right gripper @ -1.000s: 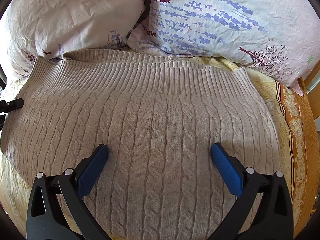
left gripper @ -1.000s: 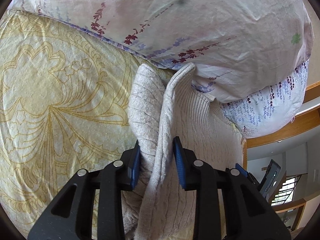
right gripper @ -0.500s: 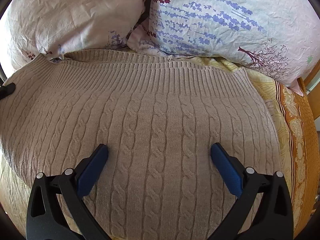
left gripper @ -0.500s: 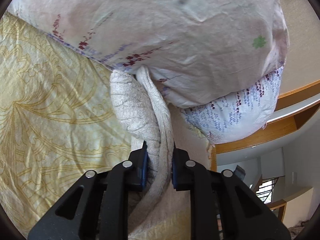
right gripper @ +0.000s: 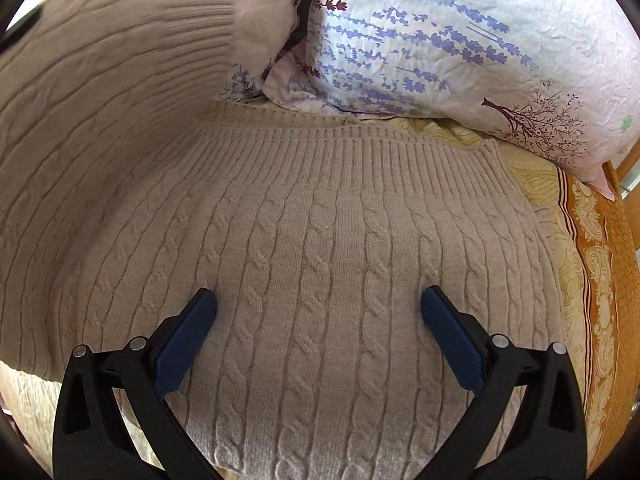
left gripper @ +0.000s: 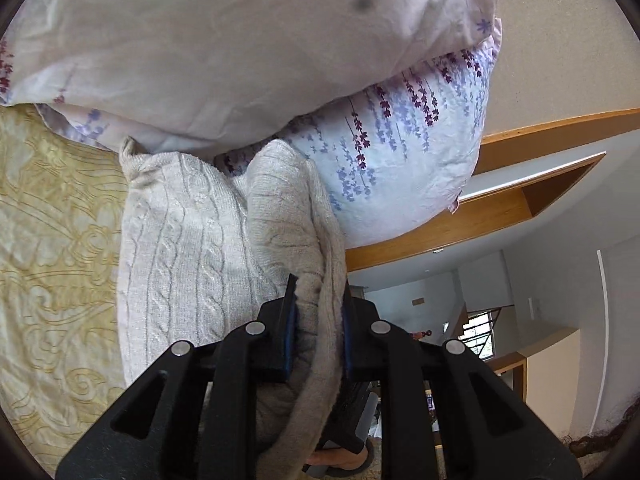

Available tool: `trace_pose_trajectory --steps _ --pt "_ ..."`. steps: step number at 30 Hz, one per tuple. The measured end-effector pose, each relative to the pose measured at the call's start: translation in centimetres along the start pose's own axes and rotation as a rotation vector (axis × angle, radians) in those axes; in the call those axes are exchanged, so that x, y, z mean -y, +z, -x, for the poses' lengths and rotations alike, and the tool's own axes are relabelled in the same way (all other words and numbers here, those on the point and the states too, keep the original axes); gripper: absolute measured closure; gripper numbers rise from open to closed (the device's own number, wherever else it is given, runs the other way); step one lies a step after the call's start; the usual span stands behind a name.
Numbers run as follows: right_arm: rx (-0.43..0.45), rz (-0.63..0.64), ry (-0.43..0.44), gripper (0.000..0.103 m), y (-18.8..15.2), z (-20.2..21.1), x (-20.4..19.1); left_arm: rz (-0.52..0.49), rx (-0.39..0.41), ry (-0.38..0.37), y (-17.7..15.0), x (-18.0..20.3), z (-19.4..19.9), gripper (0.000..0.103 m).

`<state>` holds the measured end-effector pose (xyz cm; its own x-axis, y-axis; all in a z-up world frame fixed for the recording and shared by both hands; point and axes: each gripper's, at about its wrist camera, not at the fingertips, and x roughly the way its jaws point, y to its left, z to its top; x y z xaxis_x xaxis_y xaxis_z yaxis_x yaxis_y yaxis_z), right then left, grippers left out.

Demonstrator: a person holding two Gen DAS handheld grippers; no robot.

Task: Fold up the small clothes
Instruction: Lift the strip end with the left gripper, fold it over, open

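Observation:
A beige cable-knit sweater (right gripper: 320,264) lies on the bed, its ribbed hem toward the pillows. My left gripper (left gripper: 318,312) is shut on the sweater's left edge (left gripper: 316,240) and holds it lifted off the bed. In the right wrist view that raised side (right gripper: 100,80) arches up at the left and leans over the flat part. My right gripper (right gripper: 319,312) is open and empty, its blue pads (right gripper: 448,332) resting wide apart on or just over the sweater's middle.
Two floral pillows (right gripper: 460,40) sit at the head of the bed, just behind the sweater. A yellow patterned bedspread (left gripper: 52,248) covers the bed, with an orange border (right gripper: 604,264) at the right edge. A wooden headboard (left gripper: 460,220) stands behind the pillows.
My left gripper closed on the sweater's left edge and lifted it up and over toward the right. The right gripper has stayed put, open.

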<state>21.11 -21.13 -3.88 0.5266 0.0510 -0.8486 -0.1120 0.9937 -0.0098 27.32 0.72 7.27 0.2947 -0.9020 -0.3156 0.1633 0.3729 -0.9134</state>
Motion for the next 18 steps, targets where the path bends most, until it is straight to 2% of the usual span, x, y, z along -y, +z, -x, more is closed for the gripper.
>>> trace_pose_trajectory --steps 7,11,13,18 --pt "0.027 0.022 0.034 0.001 -0.5 0.5 0.7 0.035 0.014 -0.042 0.5 0.4 -0.7 0.086" --pt "0.015 0.017 0.103 0.001 -1.6 1.9 1.5 0.035 0.003 -0.074 0.9 1.3 -2.3 0.086" --pt "0.026 -0.043 0.120 0.001 -2.2 3.1 3.3 0.025 -0.021 -0.087 0.8 1.9 -3.8 0.086" --pt "0.070 -0.318 0.240 0.001 -4.5 5.3 10.5 0.039 -0.096 -0.093 0.0 2.3 -8.1 0.086"
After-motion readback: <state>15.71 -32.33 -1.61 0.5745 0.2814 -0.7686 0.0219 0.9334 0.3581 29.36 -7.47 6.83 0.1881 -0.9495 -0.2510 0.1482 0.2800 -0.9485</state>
